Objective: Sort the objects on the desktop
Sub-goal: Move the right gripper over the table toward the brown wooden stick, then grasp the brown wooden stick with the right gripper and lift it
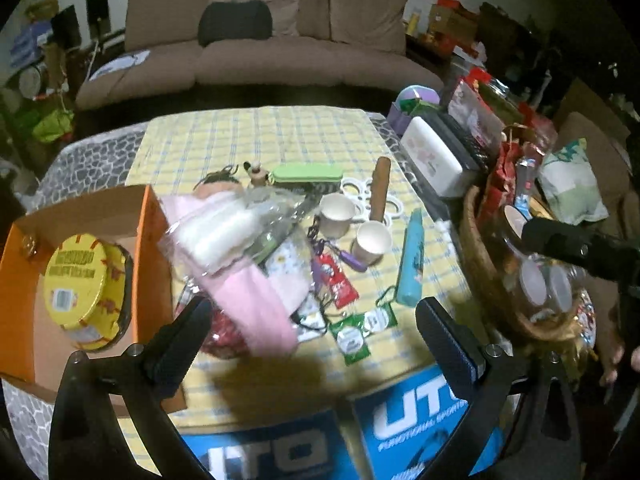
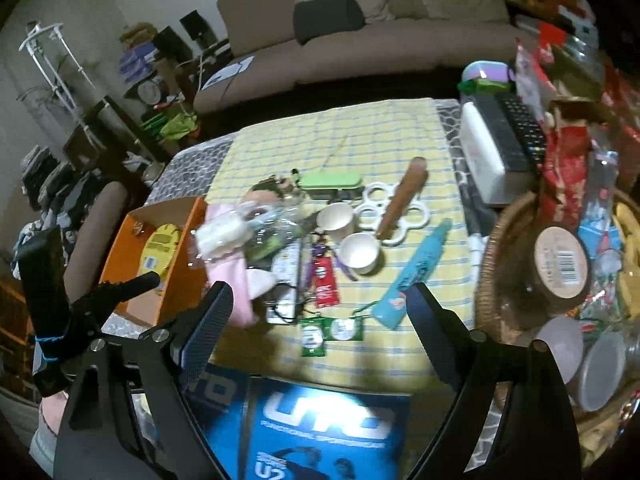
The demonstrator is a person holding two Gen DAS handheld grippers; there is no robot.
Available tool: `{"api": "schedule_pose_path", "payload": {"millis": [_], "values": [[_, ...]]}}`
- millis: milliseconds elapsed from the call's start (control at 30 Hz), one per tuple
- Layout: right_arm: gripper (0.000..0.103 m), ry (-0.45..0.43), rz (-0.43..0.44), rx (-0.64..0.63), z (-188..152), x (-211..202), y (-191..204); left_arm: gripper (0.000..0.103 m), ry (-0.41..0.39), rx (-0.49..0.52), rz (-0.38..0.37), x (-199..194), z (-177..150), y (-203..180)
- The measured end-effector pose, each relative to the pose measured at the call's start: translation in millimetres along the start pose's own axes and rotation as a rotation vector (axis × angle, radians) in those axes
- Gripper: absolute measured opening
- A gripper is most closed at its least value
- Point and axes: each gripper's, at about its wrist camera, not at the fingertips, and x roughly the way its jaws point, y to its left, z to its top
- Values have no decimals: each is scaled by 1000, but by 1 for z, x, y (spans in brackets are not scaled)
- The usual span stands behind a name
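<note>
Both grippers hovered with jaws apart and holding nothing, above the near edge of the cluttered table.

The left gripper point(image 1: 316, 332) stood spread over a pink cloth point(image 1: 256, 304) and a clear plastic bag point(image 1: 236, 232) heaped near the table's left edge, just beside an orange box point(image 1: 150, 240) holding a yellow-lidded tub point(image 1: 80, 276). The right gripper point(image 2: 320, 320) stood equally wide above two green sachets point(image 2: 332, 330). At the centre of the yellow checked cloth point(image 2: 352, 136) lay two paper cups point(image 2: 360, 254), a red sachet point(image 2: 324, 280), a blue tube point(image 2: 416, 276), a white ring holder point(image 2: 400, 208) with a brown stick point(image 2: 402, 200) across it, and a green case point(image 2: 330, 180). A wicker basket point(image 2: 492, 268) full of packets crowded the right edge; blue boxes point(image 2: 332, 428) lined the near edge.
</note>
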Motion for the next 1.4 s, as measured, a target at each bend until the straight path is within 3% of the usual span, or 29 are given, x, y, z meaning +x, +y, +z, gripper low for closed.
{"api": "schedule_pose_path", "payload": {"millis": [300,500,700,933,1267,1333,1400], "values": [[88,4,-18,-4,-4,10,-23,103,-4,6,42,13,10,-22],[87,-5,-8,69,23,32,-46,103,1,43,37,44,28,-34],[73,48,-16,123,68,99,-70,103,4,57,25,82,56,-33],[69,89,-34,156,110,177,-97,103,1,129,-17,119,71,-38],[58,98,-73,205,129,256,-125,103,3,163,-52,141,67,-38],[49,105,-80,200,129,264,-126,103,11,177,-53,144,65,-40],[27,118,-83,200,127,271,-128,103,17,182,-60,147,64,-41]]}}
